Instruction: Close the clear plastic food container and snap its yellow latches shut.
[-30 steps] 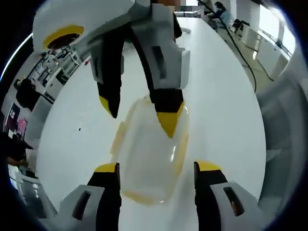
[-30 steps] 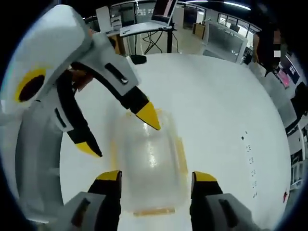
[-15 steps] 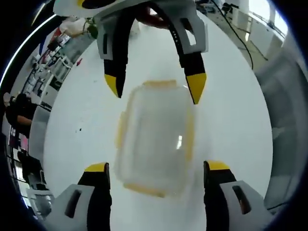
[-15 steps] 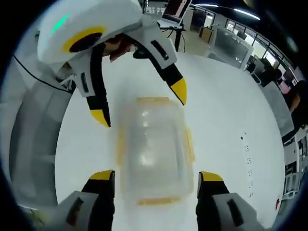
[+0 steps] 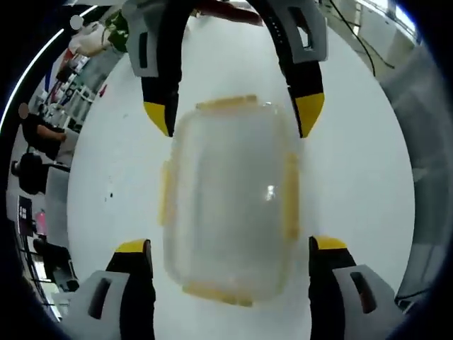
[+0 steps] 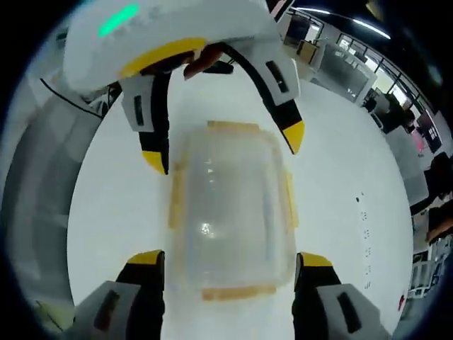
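Container with yellow latches lies lid-on upon a white table, between both spread-jawed grippers: left, right, neither gripping anything. Office desks and seated people ring the room.

the clear container lies flat on the white desk, lid on, rounded-rectangular, with a yellow latch on each of its four sides.
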Demonstrator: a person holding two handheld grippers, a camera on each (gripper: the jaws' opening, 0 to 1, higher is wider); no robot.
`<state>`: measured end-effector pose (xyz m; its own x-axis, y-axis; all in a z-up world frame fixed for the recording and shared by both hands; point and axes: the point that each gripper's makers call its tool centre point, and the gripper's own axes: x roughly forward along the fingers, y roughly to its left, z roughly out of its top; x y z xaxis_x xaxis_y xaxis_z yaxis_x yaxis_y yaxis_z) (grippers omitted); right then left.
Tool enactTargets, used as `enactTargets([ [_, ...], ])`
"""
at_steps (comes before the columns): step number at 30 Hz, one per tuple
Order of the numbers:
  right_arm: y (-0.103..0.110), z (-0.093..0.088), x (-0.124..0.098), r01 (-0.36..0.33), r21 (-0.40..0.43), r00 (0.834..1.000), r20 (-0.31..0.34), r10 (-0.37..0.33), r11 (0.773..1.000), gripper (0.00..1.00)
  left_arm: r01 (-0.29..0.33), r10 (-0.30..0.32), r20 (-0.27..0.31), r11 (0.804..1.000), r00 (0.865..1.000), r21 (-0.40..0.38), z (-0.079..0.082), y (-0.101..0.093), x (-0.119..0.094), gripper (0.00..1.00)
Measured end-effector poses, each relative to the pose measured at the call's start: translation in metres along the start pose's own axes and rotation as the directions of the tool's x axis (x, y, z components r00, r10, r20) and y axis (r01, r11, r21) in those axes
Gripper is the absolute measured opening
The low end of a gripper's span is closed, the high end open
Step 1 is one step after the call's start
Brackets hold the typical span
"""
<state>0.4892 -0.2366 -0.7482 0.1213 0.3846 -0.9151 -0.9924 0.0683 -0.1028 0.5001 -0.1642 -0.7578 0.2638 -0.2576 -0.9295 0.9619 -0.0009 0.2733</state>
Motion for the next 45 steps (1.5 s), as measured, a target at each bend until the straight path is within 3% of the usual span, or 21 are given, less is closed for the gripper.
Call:
enactTargets([
  [5, -0.004, -0.001, 0.001, 0.017, -0.016, 1.0, 0.001, -0.017, 1.0, 0.71, 0.013, -0.013, -0.007, 1.0, 1.0, 0.002, -0.003, 0.0, 0.006, 0.87],
  [11, -0.002, 0.0, 0.001, 0.01, -0.03, 1.0, 0.01, -0.009, 1.0, 0.7, 0.002, -0.001, -0.018, 1.0, 1.0, 0.007, -0.003, 0.002, 0.005, 0.76],
  [17, 0.008, 0.003, 0.005, -0.018, -0.006, 1.0, 0.018, 0.018, 1.0, 0.71, 0.002, -0.001, -0.022, 0.999, 1.0, 0.037, -0.004, -0.005, 0.004, 0.76],
  [25, 0.016, 0.011, 0.007, -0.018, -0.02, 1.0, 0.019, 0.019, 1.0, 0.71, 0.006, -0.006, -0.012, 1.0, 1.0, 0.014, -0.012, -0.012, -0.002, 0.76],
  [32, 0.025, 0.026, 0.012, -0.031, -0.051, 0.999, 0.022, 0.032, 0.998, 0.71, -0.002, 0.002, -0.001, 0.999, 1.0, -0.034, -0.028, -0.023, -0.01, 0.75],
  [45, 0.028, 0.057, 0.025, -0.038, -0.06, 0.998, 0.045, 0.04, 0.997, 0.71, -0.008, 0.007, -0.029, 0.999, 1.0, -0.041, -0.06, -0.024, -0.017, 0.75],
])
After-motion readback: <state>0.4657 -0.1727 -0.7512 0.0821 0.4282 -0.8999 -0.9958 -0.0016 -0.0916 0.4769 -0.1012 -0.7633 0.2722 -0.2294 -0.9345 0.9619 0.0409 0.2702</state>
